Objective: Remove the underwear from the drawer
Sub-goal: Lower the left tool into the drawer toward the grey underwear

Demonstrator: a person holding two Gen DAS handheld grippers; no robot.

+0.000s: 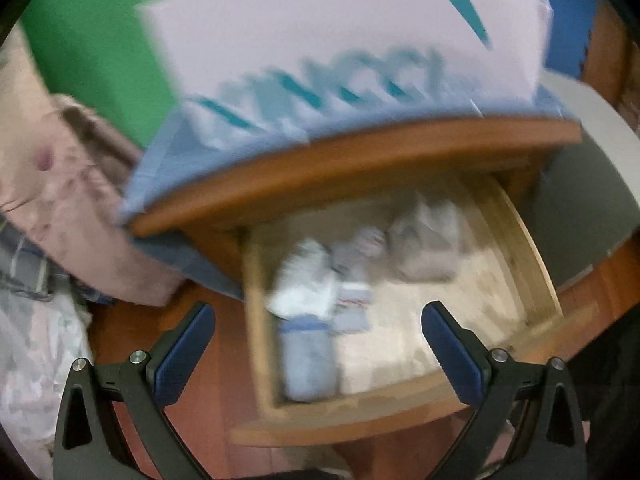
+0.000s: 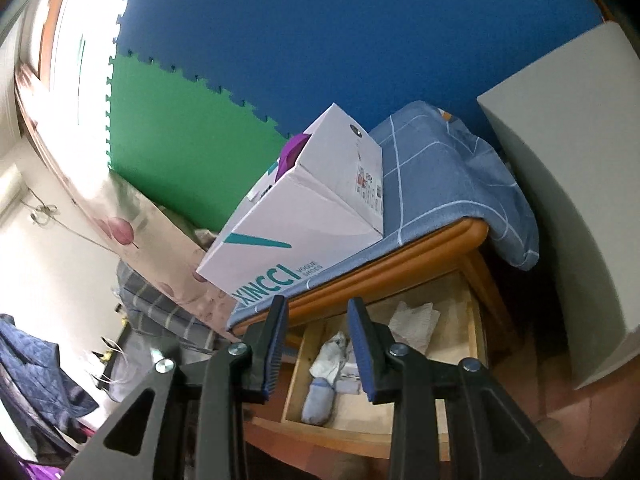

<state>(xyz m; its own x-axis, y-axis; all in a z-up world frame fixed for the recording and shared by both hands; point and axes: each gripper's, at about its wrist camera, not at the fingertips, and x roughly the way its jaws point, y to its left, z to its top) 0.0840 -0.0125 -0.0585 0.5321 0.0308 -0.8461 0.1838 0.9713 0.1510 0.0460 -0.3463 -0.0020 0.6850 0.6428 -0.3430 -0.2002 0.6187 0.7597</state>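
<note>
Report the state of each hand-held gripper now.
Left hand-held gripper: open wide, holding nothing.
Right hand-held gripper: partly open, holding nothing.

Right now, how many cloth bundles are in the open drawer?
4 visible: blue roll at front left, white bundle behind it, striped piece beside those, grey-beige cloth at back. More may be hidden.

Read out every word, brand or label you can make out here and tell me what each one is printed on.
"XINCCI": big teal brand lettering on the side of the white shoebox.
"VOGUE SHOES": small teal print right beside it on the same box.
Sticker on the box's end face: print too small to read.
Left wrist view: the same box lettering is smeared by blur, unreadable there.
Nothing readable on the clothes in the drawer.
</note>
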